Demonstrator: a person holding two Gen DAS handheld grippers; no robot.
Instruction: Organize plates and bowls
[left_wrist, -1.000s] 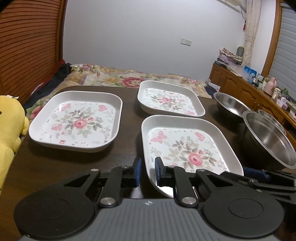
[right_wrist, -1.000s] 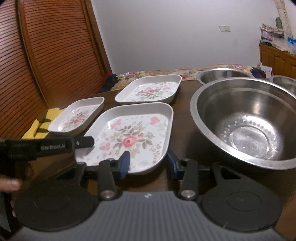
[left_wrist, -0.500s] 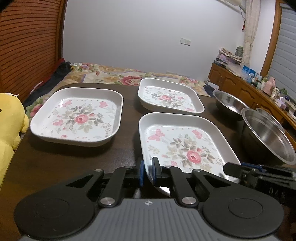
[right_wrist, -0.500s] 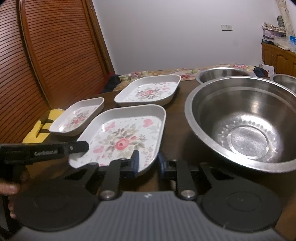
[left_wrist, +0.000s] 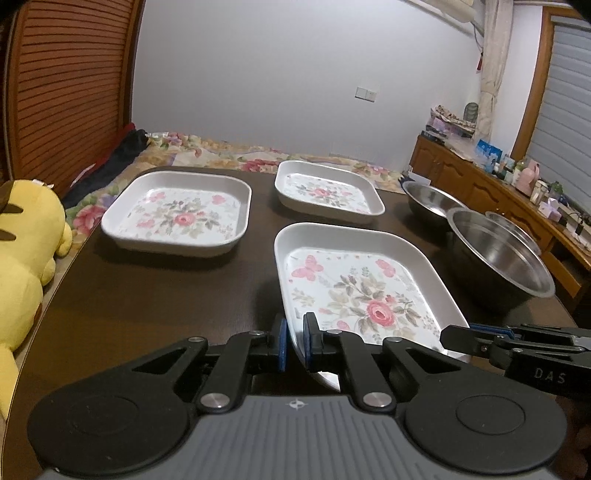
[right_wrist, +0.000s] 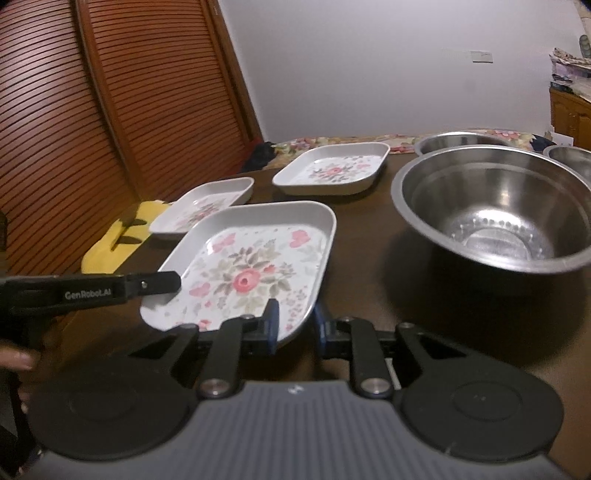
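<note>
Three white square plates with pink flower prints lie on a dark wooden table (left_wrist: 166, 295). My left gripper (left_wrist: 295, 343) is shut on the near-left rim of the nearest plate (left_wrist: 362, 295). My right gripper (right_wrist: 295, 325) is shut on that same plate (right_wrist: 251, 273) at its near-right corner. Each view shows the other gripper at the plate's opposite side. A second plate (left_wrist: 177, 218) sits at the left and a third plate (left_wrist: 325, 192) lies farther back. A large steel bowl (right_wrist: 491, 214) stands to the right of the held plate.
Two more steel bowls (right_wrist: 461, 140) (right_wrist: 569, 155) stand behind the large one. A yellow plush toy (left_wrist: 26, 240) leans at the table's left edge. A bed with a floral cover (left_wrist: 221, 155) lies beyond the table, and a wooden cabinet (left_wrist: 480, 177) lines the right wall.
Both grippers have narrowed onto the nearest plate's rim. The plate's near edge looks slightly raised now. The other plates and the bowls have not moved.
</note>
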